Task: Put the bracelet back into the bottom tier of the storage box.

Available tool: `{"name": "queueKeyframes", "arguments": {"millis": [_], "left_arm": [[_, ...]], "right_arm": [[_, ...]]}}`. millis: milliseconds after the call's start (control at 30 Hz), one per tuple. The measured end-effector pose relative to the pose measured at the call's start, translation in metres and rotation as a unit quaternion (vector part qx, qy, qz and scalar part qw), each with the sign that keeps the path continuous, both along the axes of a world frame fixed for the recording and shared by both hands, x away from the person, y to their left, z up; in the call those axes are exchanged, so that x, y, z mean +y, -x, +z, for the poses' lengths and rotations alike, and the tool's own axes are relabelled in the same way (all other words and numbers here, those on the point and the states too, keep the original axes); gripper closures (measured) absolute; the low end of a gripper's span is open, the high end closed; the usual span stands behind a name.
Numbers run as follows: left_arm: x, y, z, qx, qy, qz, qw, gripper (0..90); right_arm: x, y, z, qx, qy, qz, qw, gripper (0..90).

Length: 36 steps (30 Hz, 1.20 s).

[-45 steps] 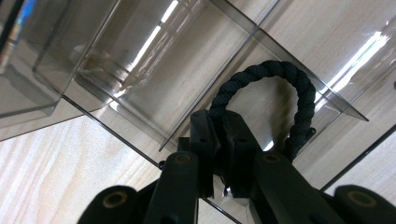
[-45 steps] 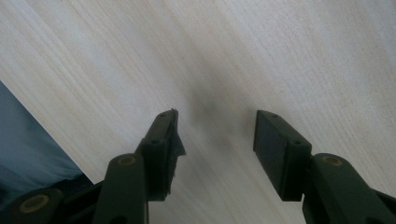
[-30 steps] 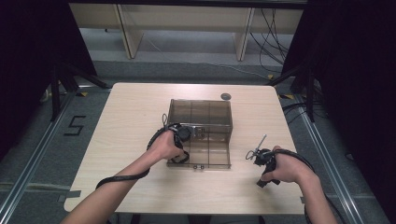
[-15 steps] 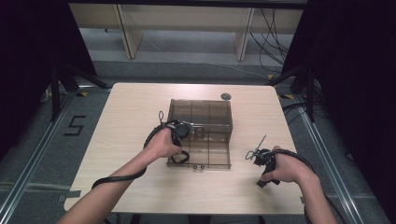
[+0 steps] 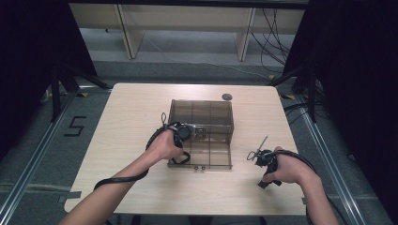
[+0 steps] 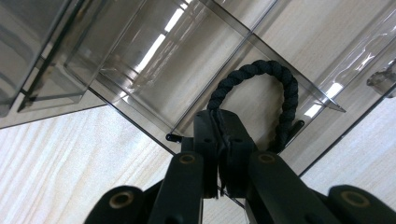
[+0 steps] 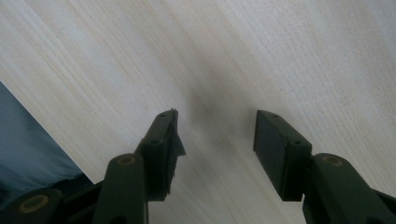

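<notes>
A smoky transparent divided box [image 5: 202,112] stands in the middle of the table. A black braided cord loop [image 6: 275,79] lies in its near-left compartment [image 5: 182,159]. My left gripper [image 5: 180,149] reaches over the box's left wall. Its jaws have just been closing, and in the left gripper view [image 6: 219,154] they are shut on the end of the cord loop. My right gripper [image 5: 265,161] rests low over the bare table at the right, near the front edge. In the right gripper view [image 7: 217,140] its jaws stand open with nothing between them.
A small dark round object [image 5: 226,97] lies on the table behind the box. The box dividers [image 6: 140,60] run close around the cord. The wooden table [image 5: 117,140] has free room on its left. Cables trail from both grippers toward the person.
</notes>
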<state>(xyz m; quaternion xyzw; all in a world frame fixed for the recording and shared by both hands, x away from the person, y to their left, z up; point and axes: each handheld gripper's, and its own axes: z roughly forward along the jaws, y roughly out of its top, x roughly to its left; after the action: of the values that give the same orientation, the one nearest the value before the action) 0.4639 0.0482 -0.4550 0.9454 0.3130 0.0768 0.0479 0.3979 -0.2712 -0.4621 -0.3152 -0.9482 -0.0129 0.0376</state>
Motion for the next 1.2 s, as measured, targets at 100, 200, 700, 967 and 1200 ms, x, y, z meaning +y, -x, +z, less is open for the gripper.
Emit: {"name": "queueKeyframes", "arguments": {"millis": [100,200,700,967,1200], "left_arm": [[0.0,0.0,-0.002,-0.003,-0.001,-0.002,1.0,86.6],[0.001,-0.001,-0.005,0.001,-0.004,-0.001,1.0,86.7],[0.003,0.0,0.002,-0.005,0.014,0.004,0.9999,83.3],[0.008,0.005,0.013,-0.024,0.035,0.007,0.9991,78.5],[0.017,0.01,0.019,-0.033,0.051,0.009,0.9981,71.7]], "right_arm": [[0.001,0.001,0.0,-0.002,0.005,-0.003,1.0,50.4],[0.0,0.0,0.0,0.0,0.001,0.002,1.0,50.4],[0.0,0.0,0.0,-0.001,0.0,0.003,1.0,50.3],[0.0,0.0,-0.001,-0.001,0.001,0.004,1.0,50.3],[0.001,0.001,-0.001,-0.002,0.002,-0.001,1.0,50.2]]}}
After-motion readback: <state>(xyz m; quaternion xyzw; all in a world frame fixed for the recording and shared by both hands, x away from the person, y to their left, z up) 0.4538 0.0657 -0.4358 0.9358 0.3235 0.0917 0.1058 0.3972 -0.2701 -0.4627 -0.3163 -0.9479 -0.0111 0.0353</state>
